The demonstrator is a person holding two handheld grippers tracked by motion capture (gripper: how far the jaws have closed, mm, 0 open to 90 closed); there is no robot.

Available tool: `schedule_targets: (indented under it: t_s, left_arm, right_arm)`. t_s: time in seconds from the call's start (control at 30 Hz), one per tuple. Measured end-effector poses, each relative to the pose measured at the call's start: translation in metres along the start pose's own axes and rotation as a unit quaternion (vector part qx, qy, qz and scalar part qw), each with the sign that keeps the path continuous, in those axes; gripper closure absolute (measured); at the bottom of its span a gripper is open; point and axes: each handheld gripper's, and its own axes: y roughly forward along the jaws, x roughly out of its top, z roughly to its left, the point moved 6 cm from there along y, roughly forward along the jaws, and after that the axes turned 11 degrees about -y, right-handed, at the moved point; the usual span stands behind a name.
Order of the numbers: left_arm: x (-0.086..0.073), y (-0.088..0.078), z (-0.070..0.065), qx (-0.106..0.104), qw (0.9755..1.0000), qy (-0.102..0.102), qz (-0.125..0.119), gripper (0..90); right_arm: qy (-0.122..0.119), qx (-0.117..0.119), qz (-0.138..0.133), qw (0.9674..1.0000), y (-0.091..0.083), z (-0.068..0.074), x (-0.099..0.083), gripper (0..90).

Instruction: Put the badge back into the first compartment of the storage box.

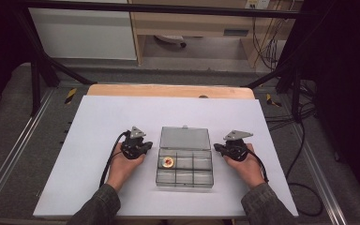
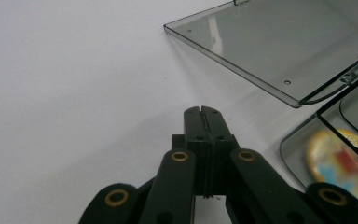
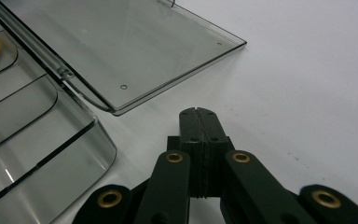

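Clear smoky plastic compartment box (image 1: 185, 168) sits mid white tabletop (image 1: 98, 140), lid (image 1: 185, 138) laid open flat behind it; round orange-yellow disc (image 1: 168, 162) in rear left compartment. Left tool (image 1: 143, 147) just beside box's left edge, right tool (image 1: 219, 149) beside its right; both clenched, empty, apart from box.

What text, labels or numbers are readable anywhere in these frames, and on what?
None readable.
Round badge in the clear box's back-left compartment: a coloured print, too blurred to tell whether it bears letters.
Open lid: plain, no lettering.
Pale outlet plate at the top edge of the high view: too small to read.
Yellow-black tape by the table: stripes, no words.
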Motion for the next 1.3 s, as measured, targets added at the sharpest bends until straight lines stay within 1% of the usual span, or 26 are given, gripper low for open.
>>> schedule_targets:
  t_s: [0.03, 0.07, 0.27, 0.3, 0.5, 0.57, 0.67, 0.77, 0.8, 0.83, 1.07, 1.1, 1.2, 1.27, 1.3]
  left_arm:
    - [0.000, 0.000, 0.000, 0.002, 1.0000, 0.006, 0.002, 89.9]
    - [0.000, 0.001, 0.000, 0.002, 1.0000, 0.007, 0.003, 90.0]
    - [-0.001, 0.006, 0.000, -0.003, 0.9999, 0.006, 0.008, 90.0]
    - [-0.001, 0.006, -0.001, -0.005, 0.9999, 0.007, 0.009, 90.0]
    - [0.002, 0.012, -0.006, -0.013, 0.9998, 0.009, 0.008, 90.0]
    - [0.004, 0.014, -0.008, -0.016, 0.9998, 0.010, 0.005, 90.0]
    - [0.005, 0.018, -0.010, -0.018, 0.9997, 0.014, 0.007, 90.0]
    - [0.007, 0.022, -0.009, -0.020, 0.9997, 0.011, 0.007, 90.0]
    - [0.007, 0.022, -0.009, -0.024, 0.9996, 0.005, 0.009, 90.0]
    - [0.007, 0.023, -0.009, -0.026, 0.9996, 0.004, 0.009, 90.0]
    - [0.011, 0.027, -0.009, -0.031, 0.9995, 0.005, 0.010, 90.0]
    - [0.011, 0.028, -0.009, -0.031, 0.9995, 0.005, 0.010, 90.0]
    - [0.011, 0.027, -0.010, -0.029, 0.9994, 0.012, 0.012, 90.0]
    - [0.011, 0.028, -0.010, -0.029, 0.9995, 0.009, 0.012, 90.0]
    - [0.012, 0.028, -0.009, -0.028, 0.9995, 0.011, 0.010, 90.0]
  right_arm:
    - [0.004, 0.001, 0.001, 1.0000, 0.001, 0.000, -0.001, 90.0]
    - [0.007, 0.001, 0.001, 1.0000, 0.002, 0.000, -0.001, 90.0]
    - [0.019, 0.010, -0.001, 0.9998, 0.004, -0.001, 0.000, 90.0]
    - [0.020, 0.007, 0.001, 0.9998, 0.005, -0.001, 0.000, 90.0]
    - [0.016, 0.008, -0.001, 0.9998, 0.008, -0.002, 0.001, 90.0]
    - [0.014, 0.008, -0.003, 0.9999, 0.009, -0.002, 0.003, 90.0]
    - [0.006, 0.010, -0.001, 0.9999, 0.013, -0.001, 0.007, 90.0]
    - [0.006, 0.012, 0.003, 0.9999, 0.018, 0.000, 0.009, 90.0]
    - [0.006, 0.012, 0.002, 0.9999, 0.019, 0.001, 0.009, 90.0]
    - [0.007, 0.014, 0.002, 0.9999, 0.020, 0.001, 0.010, 90.0]
    - [0.005, 0.015, 0.008, 0.9998, 0.023, -0.001, 0.013, 90.0]
    - [0.005, 0.015, 0.008, 0.9998, 0.023, -0.001, 0.013, 90.0]
    - [0.007, 0.014, 0.008, 0.9998, 0.024, -0.002, 0.014, 90.0]
    - [0.007, 0.013, 0.007, 0.9999, 0.025, -0.002, 0.014, 90.0]
    - [0.007, 0.013, 0.006, 0.9999, 0.025, -0.002, 0.014, 90.0]
